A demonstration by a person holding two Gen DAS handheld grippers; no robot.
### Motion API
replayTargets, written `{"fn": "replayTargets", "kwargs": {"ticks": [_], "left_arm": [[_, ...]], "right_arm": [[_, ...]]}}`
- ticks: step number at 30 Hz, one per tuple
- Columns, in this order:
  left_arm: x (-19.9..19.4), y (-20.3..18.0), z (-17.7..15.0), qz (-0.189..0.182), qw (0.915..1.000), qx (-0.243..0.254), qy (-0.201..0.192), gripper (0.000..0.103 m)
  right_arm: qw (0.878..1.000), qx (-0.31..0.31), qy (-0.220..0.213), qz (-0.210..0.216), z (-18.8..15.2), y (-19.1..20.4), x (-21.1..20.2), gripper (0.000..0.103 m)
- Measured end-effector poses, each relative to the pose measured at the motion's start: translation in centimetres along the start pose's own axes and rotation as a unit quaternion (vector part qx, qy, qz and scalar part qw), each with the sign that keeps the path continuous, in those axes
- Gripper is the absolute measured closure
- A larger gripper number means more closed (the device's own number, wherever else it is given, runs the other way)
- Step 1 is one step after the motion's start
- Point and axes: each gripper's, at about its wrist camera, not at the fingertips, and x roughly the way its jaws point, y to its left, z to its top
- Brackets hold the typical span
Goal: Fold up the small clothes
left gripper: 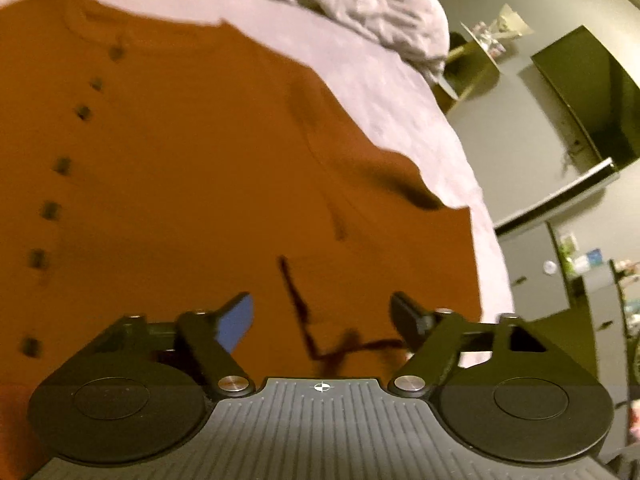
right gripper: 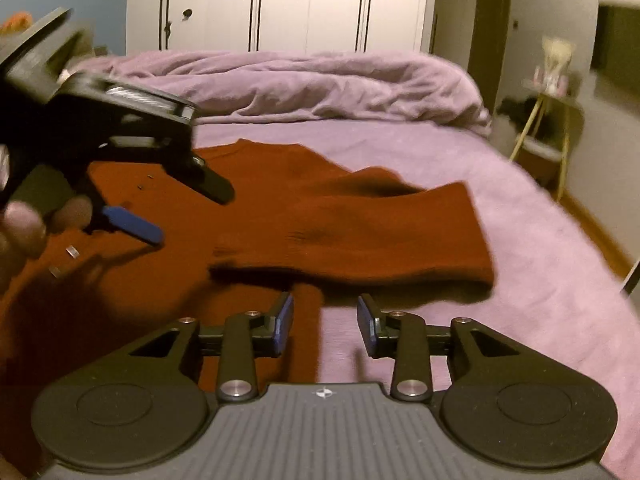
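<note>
A rust-brown cardigan (left gripper: 180,184) lies flat on the purple bed sheet (left gripper: 384,92), with a row of dark buttons (left gripper: 60,166) down its front. In the right wrist view its sleeve (right gripper: 360,232) is folded across the body (right gripper: 264,172). My left gripper (left gripper: 322,320) hovers open just over the cardigan's lower part, nothing between its fingers. It also shows in the right wrist view as the left gripper (right gripper: 186,214), held by a hand (right gripper: 28,228). My right gripper (right gripper: 325,320) stands open and empty over the cardigan's near edge and the sheet (right gripper: 540,280).
A crumpled purple duvet (right gripper: 320,84) is heaped at the far end of the bed. White wardrobe doors (right gripper: 280,4) stand behind it. A small gold-legged side table (right gripper: 548,120) and a dark screen (left gripper: 588,92) are off the bed's right side.
</note>
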Motion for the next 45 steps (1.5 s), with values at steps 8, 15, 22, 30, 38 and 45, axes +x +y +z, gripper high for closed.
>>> {"fn": "replayTargets", "kwargs": {"ticks": [8, 15, 22, 30, 38, 45], "left_arm": [[2.7, 0.5, 0.6, -0.036, 0.9987, -0.031, 0.016, 0.049], [2.5, -0.2, 1.6, -0.023, 0.9997, -0.002, 0.012, 0.097], [-7.6, 0.7, 5.4, 0.036, 0.9909, 0.076, -0.105, 0.097], [-10.2, 12.0, 6.7, 0.268, 0.9580, 0.061, -0.084, 0.096], [-11.5, 16.0, 5.7, 0.138, 0.9850, 0.001, -0.103, 0.037], [-9.9, 15.6, 6.5, 0.132, 0.9870, -0.003, -0.092, 0.097]], "right_arm": [[0.998, -0.017, -0.013, -0.054, -1.0, -0.5, 1.1, 0.069], [0.998, -0.012, -0.005, -0.064, -1.0, -1.0, 1.7, 0.068], [0.995, -0.067, -0.035, -0.066, 1.2, 0.7, 2.2, 0.057], [0.989, -0.135, -0.023, -0.056, 3.3, 4.3, 6.1, 0.057], [0.983, -0.178, -0.001, -0.054, 4.0, 6.3, 9.1, 0.057], [0.978, -0.195, -0.002, -0.071, 4.4, 7.4, 10.3, 0.057]]}}
